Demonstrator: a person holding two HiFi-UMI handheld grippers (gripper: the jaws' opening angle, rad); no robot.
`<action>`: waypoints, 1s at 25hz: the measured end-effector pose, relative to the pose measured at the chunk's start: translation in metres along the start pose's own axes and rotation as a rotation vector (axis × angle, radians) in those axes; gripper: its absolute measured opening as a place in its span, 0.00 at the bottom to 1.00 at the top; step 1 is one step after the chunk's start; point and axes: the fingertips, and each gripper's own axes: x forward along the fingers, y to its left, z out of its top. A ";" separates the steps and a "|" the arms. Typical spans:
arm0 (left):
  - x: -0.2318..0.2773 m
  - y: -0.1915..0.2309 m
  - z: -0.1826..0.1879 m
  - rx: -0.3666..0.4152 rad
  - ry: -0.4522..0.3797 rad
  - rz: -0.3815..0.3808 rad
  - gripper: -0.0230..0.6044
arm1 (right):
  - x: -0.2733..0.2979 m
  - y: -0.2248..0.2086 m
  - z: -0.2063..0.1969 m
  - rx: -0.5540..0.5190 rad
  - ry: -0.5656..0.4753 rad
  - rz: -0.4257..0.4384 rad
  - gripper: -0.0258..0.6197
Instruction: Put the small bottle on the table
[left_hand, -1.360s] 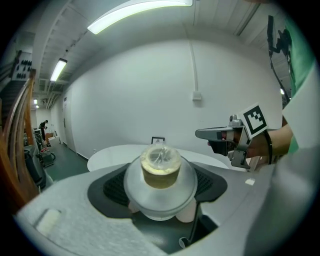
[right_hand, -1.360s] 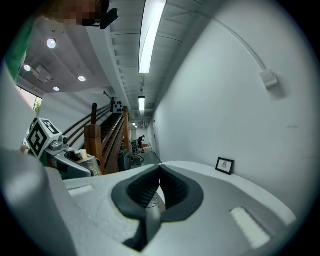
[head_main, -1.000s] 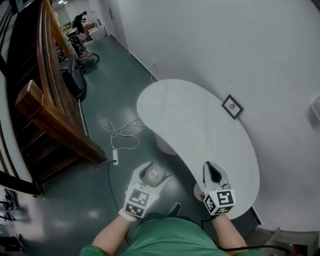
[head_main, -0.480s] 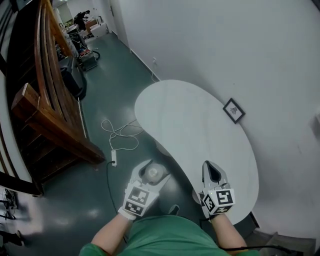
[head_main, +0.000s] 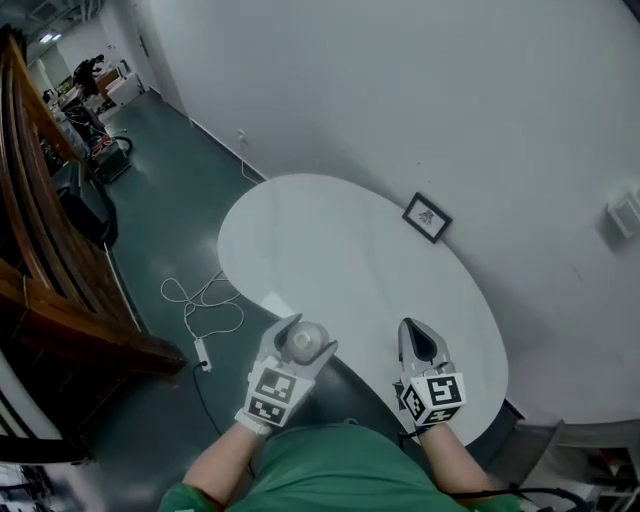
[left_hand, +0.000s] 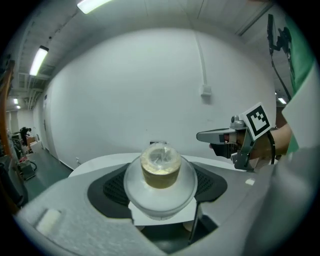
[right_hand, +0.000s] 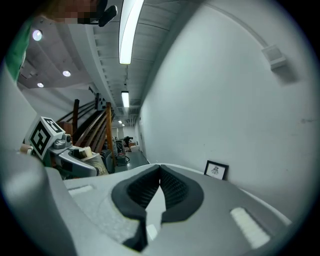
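Observation:
My left gripper (head_main: 301, 343) is shut on a small clear bottle (head_main: 304, 341) with yellowish contents; it is held at the near left edge of the white rounded table (head_main: 340, 250). In the left gripper view the bottle (left_hand: 160, 172) sits between the dark pads, its cap end toward the camera. My right gripper (head_main: 418, 342) hovers over the table's near right part, jaws shut with nothing between them; in the right gripper view its tips (right_hand: 160, 169) meet. The left gripper (right_hand: 75, 155) with the bottle shows at that view's left.
A small framed picture (head_main: 427, 217) leans on the wall at the table's far side. A white cable (head_main: 205, 300) lies on the green floor to the left. A wooden staircase (head_main: 45, 260) stands further left. The white wall runs close behind the table.
The view has shifted toward the table, which now lies closer and more central. My left gripper with the bottle has come from above the floor to the table's near edge. The right gripper holds its place.

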 end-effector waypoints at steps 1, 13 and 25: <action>0.009 0.006 0.003 0.007 0.000 -0.022 0.59 | 0.007 -0.004 0.002 0.002 0.001 -0.021 0.04; 0.094 0.058 0.000 0.051 0.040 -0.242 0.59 | 0.045 -0.039 0.000 0.054 0.051 -0.274 0.04; 0.176 0.054 -0.010 0.134 0.059 -0.353 0.59 | 0.053 -0.063 -0.011 0.096 0.082 -0.363 0.04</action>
